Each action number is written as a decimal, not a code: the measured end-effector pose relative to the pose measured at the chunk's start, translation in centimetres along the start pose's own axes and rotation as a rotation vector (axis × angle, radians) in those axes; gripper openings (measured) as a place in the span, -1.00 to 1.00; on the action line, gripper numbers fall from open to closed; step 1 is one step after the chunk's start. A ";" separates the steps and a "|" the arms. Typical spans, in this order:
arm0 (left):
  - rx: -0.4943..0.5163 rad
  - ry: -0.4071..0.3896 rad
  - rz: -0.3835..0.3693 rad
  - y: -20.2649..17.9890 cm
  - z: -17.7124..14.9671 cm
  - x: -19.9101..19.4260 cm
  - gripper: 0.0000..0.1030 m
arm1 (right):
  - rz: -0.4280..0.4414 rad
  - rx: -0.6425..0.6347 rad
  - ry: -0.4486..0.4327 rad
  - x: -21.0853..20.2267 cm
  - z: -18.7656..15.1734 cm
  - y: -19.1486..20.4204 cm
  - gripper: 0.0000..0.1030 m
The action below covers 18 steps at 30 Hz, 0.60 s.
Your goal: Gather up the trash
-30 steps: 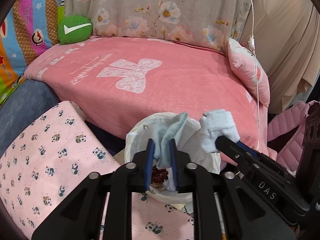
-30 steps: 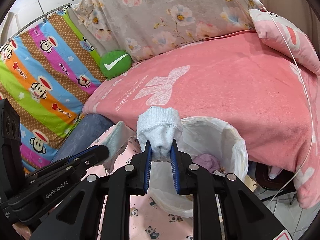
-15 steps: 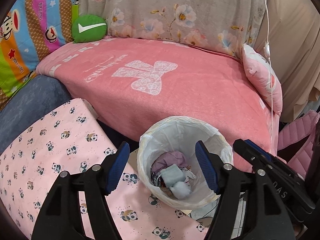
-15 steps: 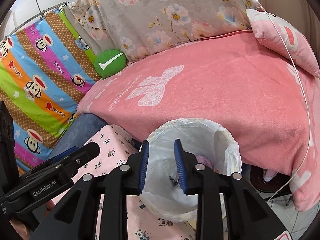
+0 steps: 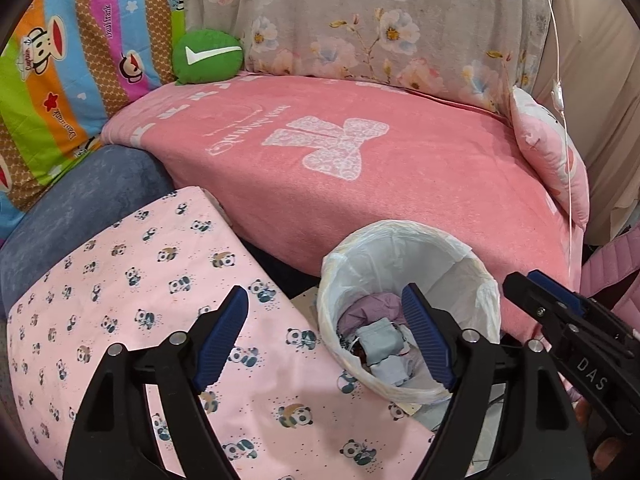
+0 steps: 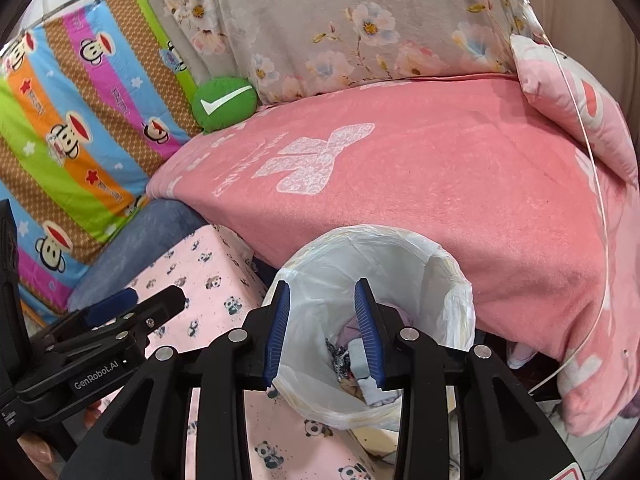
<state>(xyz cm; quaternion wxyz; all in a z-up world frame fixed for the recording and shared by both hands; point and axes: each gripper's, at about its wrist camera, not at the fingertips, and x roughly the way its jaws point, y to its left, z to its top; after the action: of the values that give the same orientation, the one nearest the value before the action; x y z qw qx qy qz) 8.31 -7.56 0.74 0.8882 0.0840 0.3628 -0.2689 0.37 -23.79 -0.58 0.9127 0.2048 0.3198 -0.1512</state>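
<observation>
Both grippers are hanging over the bin, angled down toward its mouth, w/ nothing between the jaws. The left gripper is standing wide apart, jaws just been opening, empty; its right finger is sitting over the bin's opening and its left finger over the panda cloth beside it. The right gripper is parted less, jaws also just been opening, nothing in them, and it's looking straight down into the liner. Probably that's why both are aiming there: a drop lands inside, not on the cloth. The trash, pale blue rags & a purple scrap, is lying at the bottom of the bin, apart from both tools. The bin is standing b/w the panda cloth and the pink bed, close to its edge, so it's handy from either hand. No more loose trash is showing on the bed or cloth in these views, so next step is prob. looking elsewhere.
</observation>
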 end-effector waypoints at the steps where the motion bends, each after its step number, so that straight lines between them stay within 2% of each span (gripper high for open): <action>1: 0.001 -0.003 0.007 0.1 -0.1 -0.2 0.51 | -0.011 -0.015 0.000 -0.2 -0.1 0.2 -0.23; 5: 0.005 -0.018 0.044 0.5 -0.7 -0.7 0.70 | -0.055 -0.064 -0.003 -0.9 -0.8 1.1 -0.09; 8: 0.014 -0.031 0.072 0.6 -1.1 -1.1 0.76 | -0.083 -0.087 -0.009 -1.2 -1.2 1.6 0.07; 12: 0.014 -0.030 0.086 0.8 -1.8 -1.4 0.77 | -0.122 -0.116 -0.018 -1.8 -1.8 2.2 0.27; 18: 0.013 -0.022 0.103 1.0 -2.4 -1.5 0.80 | -0.157 -0.140 -0.020 -2.4 -2.3 2.5 0.46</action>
<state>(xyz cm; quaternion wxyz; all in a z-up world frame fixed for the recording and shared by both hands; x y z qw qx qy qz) 6.51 -5.24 -0.04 0.9042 0.1056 0.3466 -0.2261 -1.56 -20.17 0.04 0.9133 0.1132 0.3353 -0.2016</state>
